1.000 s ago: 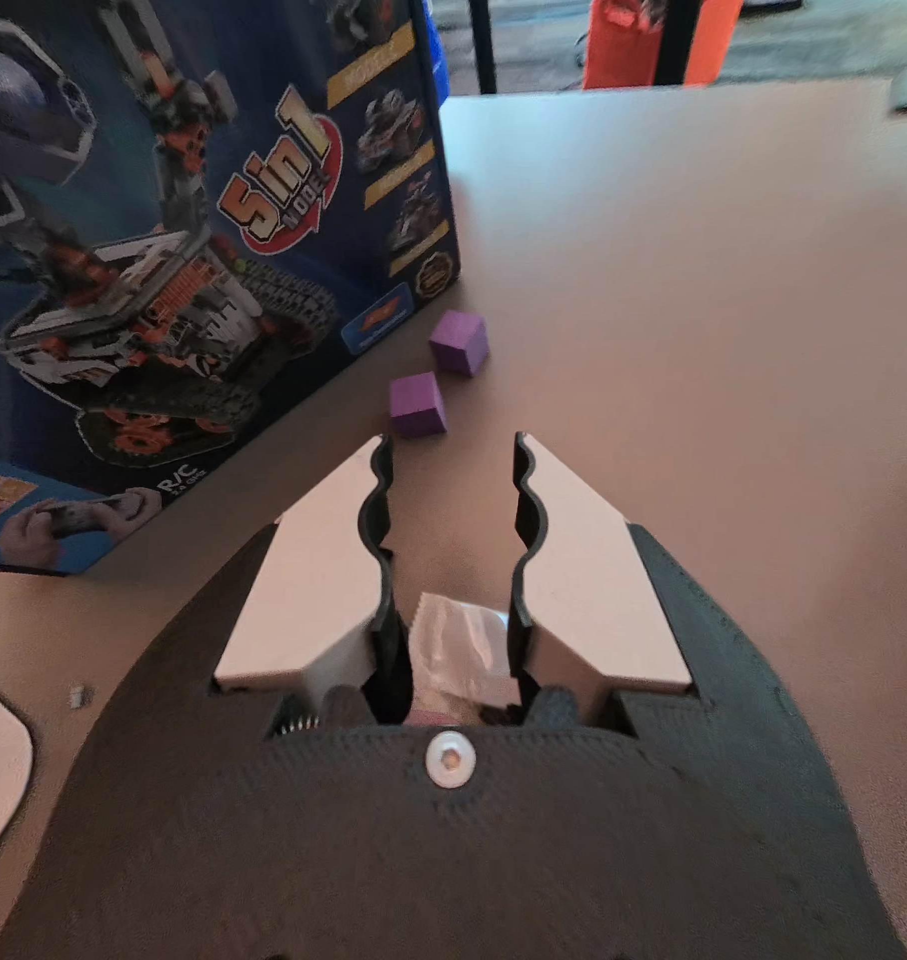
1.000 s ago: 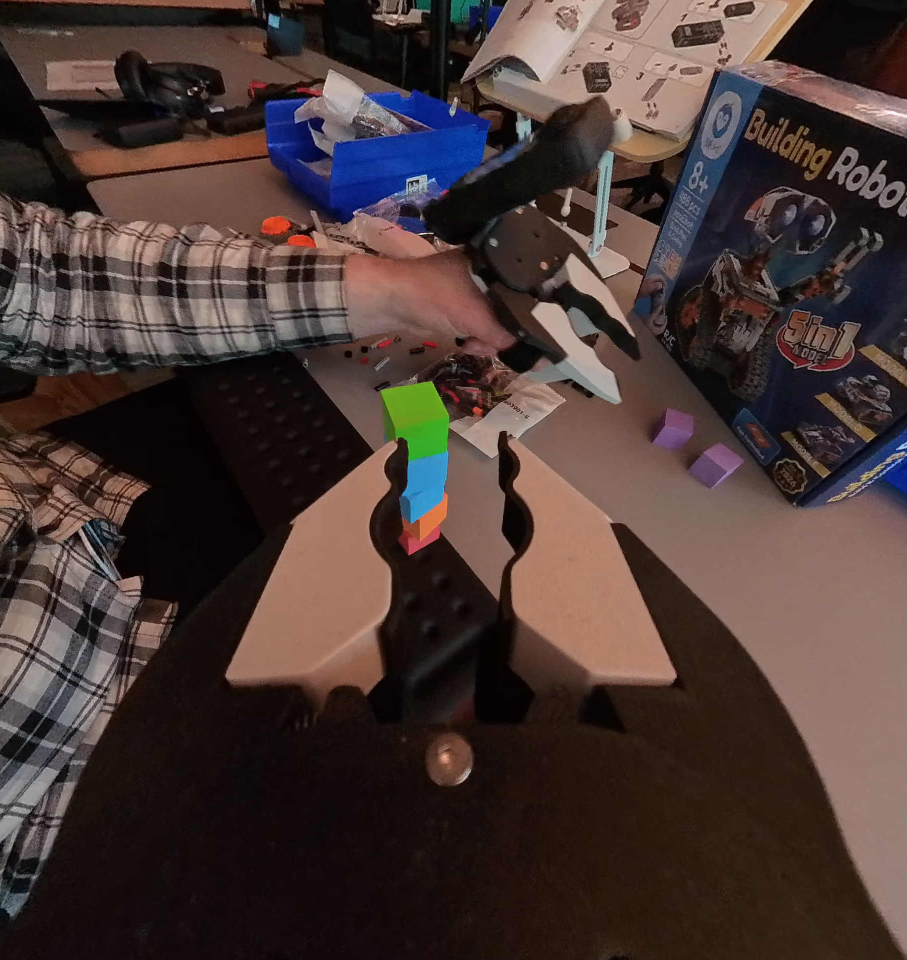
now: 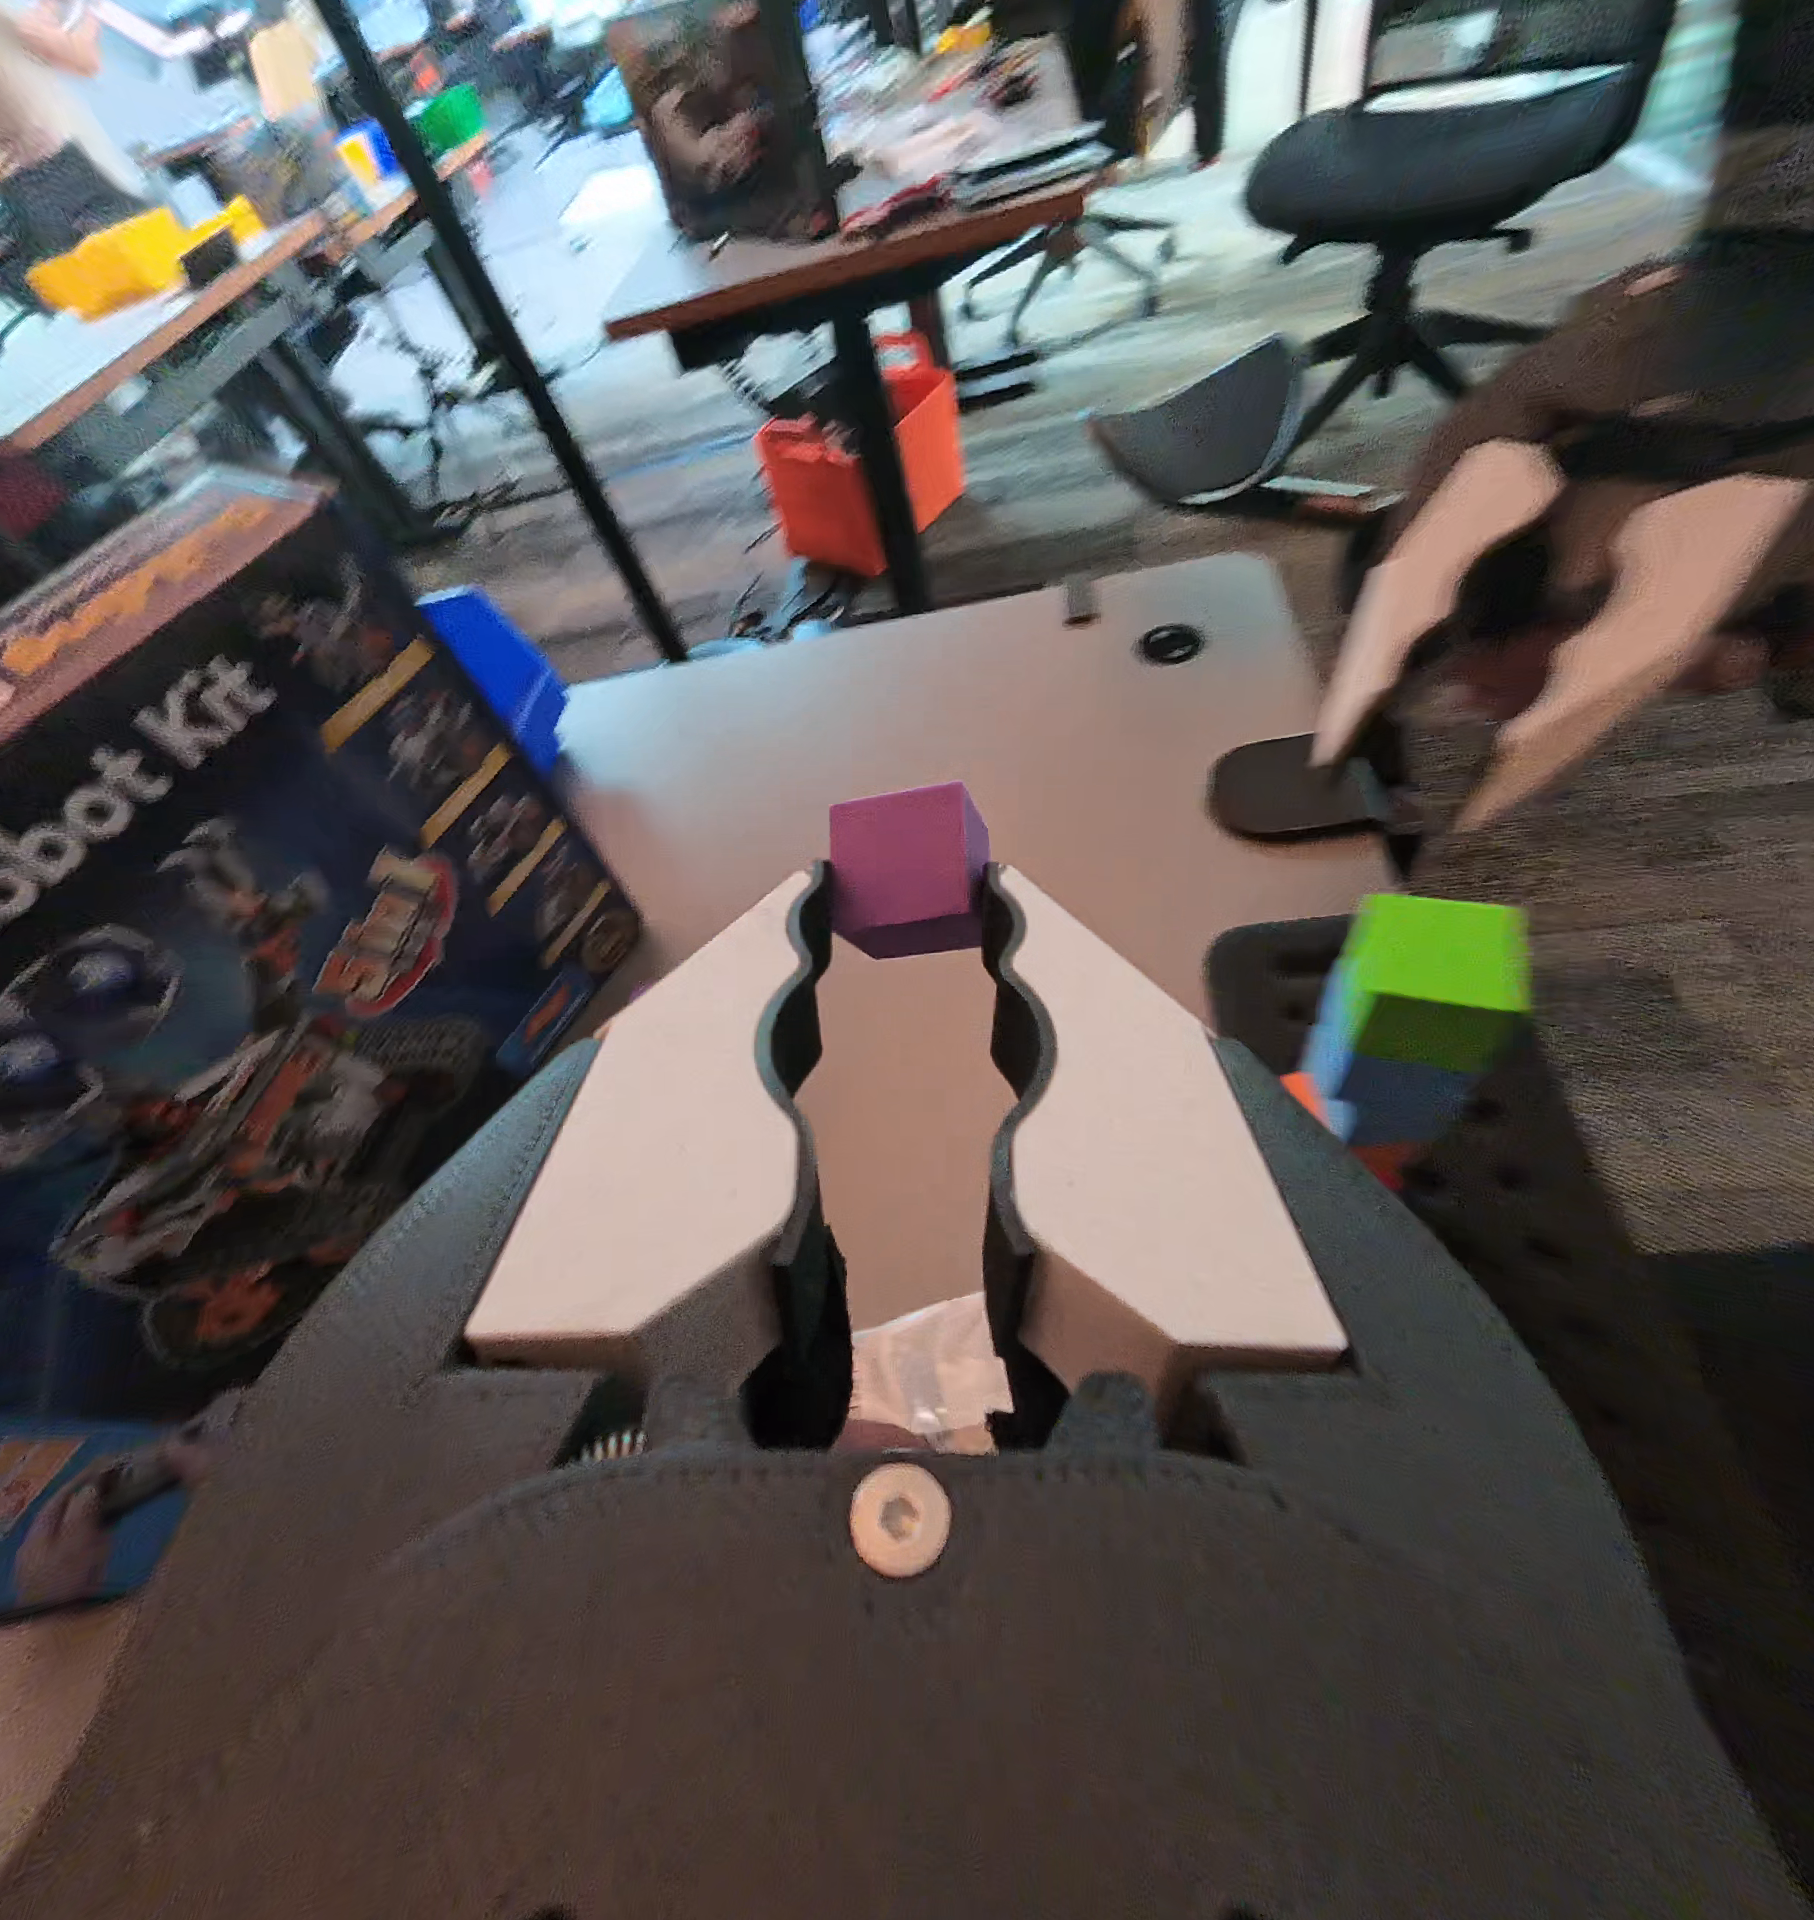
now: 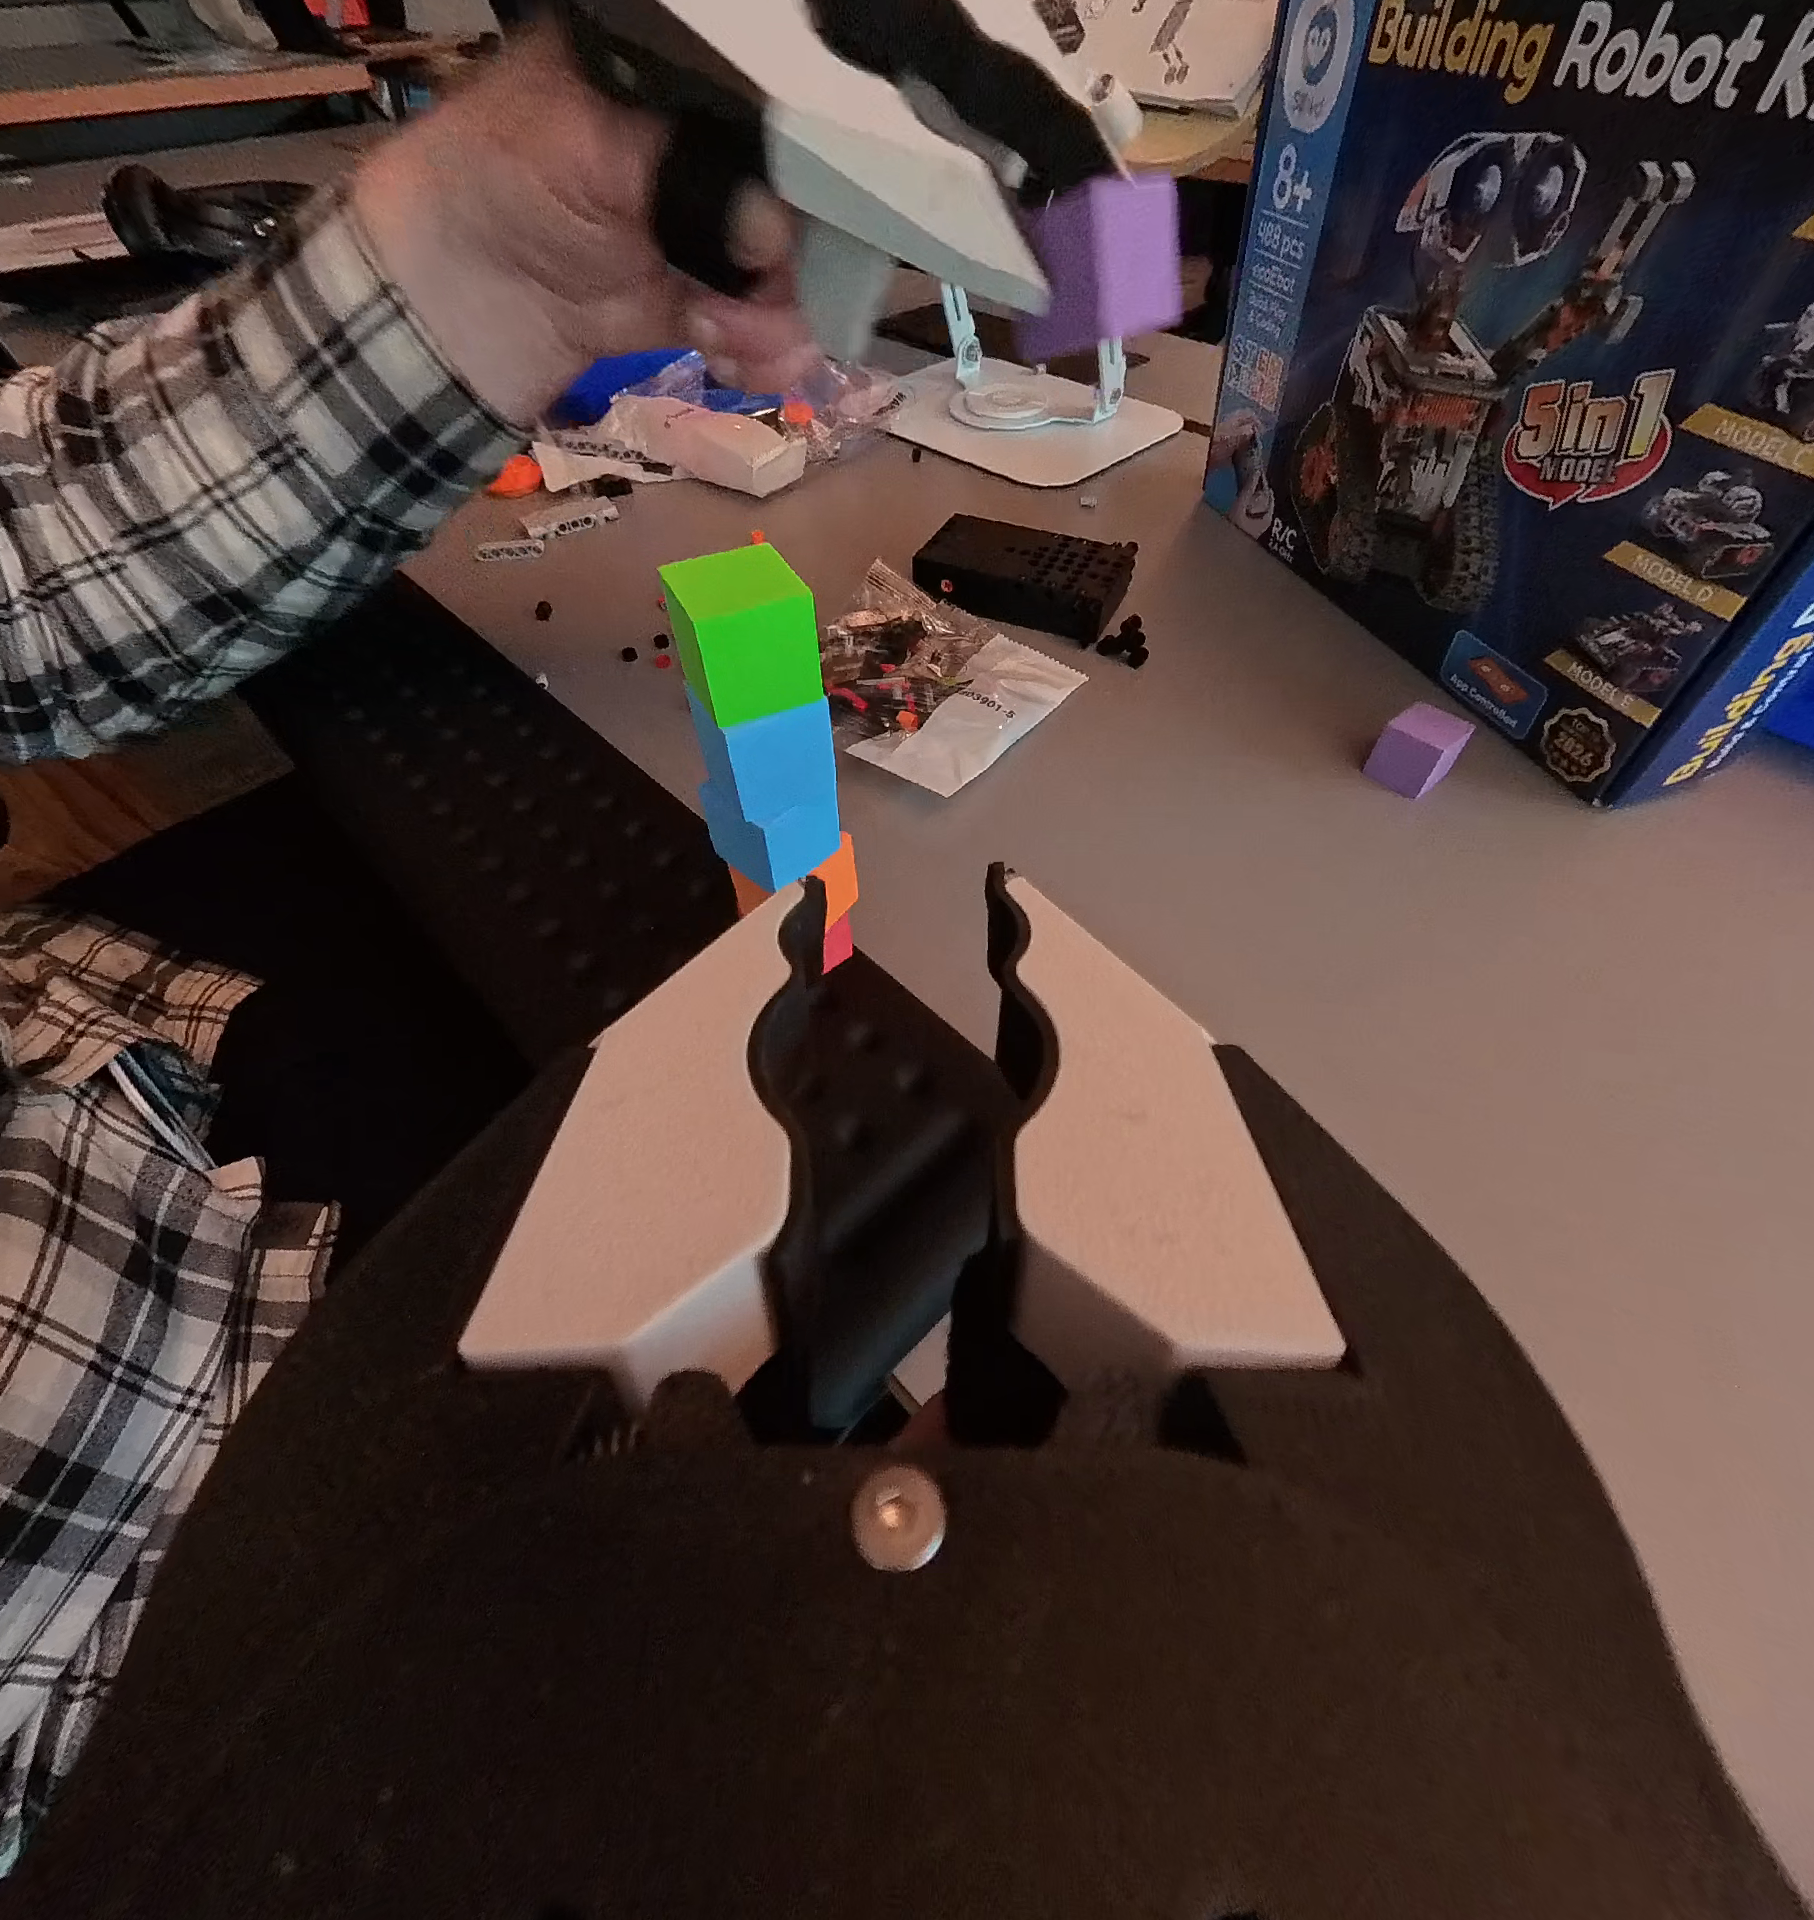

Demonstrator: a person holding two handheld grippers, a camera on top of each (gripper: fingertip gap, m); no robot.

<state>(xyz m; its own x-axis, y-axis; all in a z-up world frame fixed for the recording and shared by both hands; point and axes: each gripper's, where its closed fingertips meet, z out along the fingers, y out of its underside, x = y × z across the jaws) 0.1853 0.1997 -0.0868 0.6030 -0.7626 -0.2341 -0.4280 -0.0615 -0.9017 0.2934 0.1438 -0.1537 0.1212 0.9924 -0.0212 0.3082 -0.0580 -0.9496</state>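
Note:
My left gripper (image 3: 905,896) is shut on a purple cube (image 3: 908,878) at its fingertips and holds it in the air above the grey table (image 3: 986,707). In the right wrist view the left gripper (image 4: 1077,237) carries the cube (image 4: 1116,275) above and to the right of the stack. The stack (image 4: 763,727) has a green cube (image 4: 742,629) on top, then blue, orange and red cubes. It leans a little and stands on a black perforated plate (image 3: 1505,1226). My right gripper (image 4: 898,899) is open and empty, just in front of the stack's base. A second purple cube (image 4: 1417,748) lies on the table.
A large dark blue toy box (image 4: 1557,364) stands at the right, beside the loose cube. A black perforated block (image 4: 1022,577), a plastic bag of small parts (image 4: 944,691) and a white stand (image 4: 1028,416) lie behind the stack. A person's plaid sleeve (image 4: 186,499) crosses the left. There is about 15 cm between the tips of the two grippers.
My left gripper has shut on one of the two purple cubes, lifted it off the table and swung it right towards the stack. My right gripper has come closer to the stack.

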